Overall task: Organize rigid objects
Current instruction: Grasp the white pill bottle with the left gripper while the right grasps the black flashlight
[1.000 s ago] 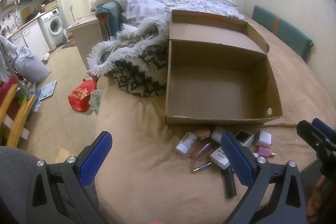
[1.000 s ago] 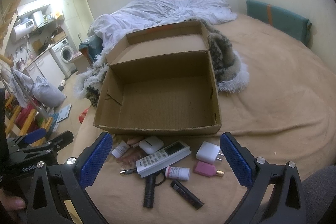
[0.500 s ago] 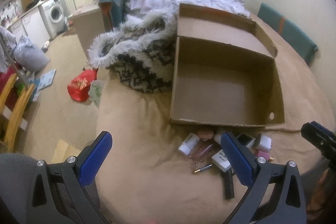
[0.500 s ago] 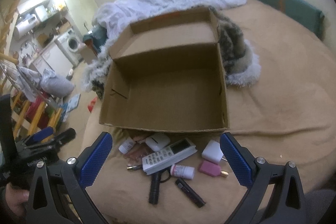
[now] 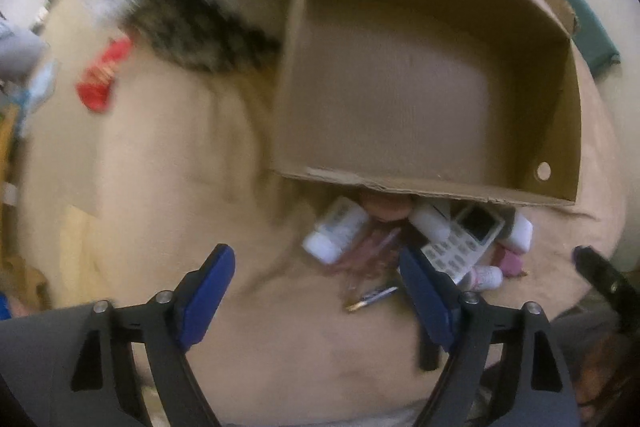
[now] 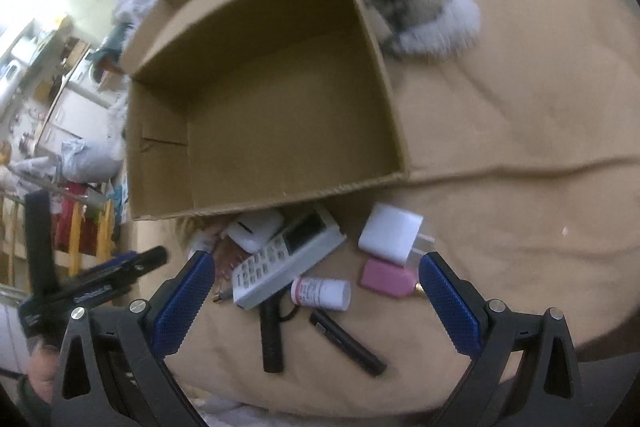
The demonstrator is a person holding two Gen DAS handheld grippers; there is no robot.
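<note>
My right gripper (image 6: 314, 289) spread wide and holding nothing, my left gripper (image 5: 316, 281) likewise agape, cardboard box (image 6: 280, 115) on the bed (image 6: 520, 99) with nothing inside, remote (image 6: 286, 259), white charger (image 6: 392, 235), pill bottle (image 6: 322, 293), pink bottle (image 6: 386, 279) clustered just near of its front wall.

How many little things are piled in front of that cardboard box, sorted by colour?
White: 4 (remote, charger, earbud case, bottle)
White with pink: 1 (small bottle)
Pink: 1 (flat bottle)
Black: 2 (stubby cylinder, slim stick)
Total: 8, plus blurred bits I cannot sort.
</note>
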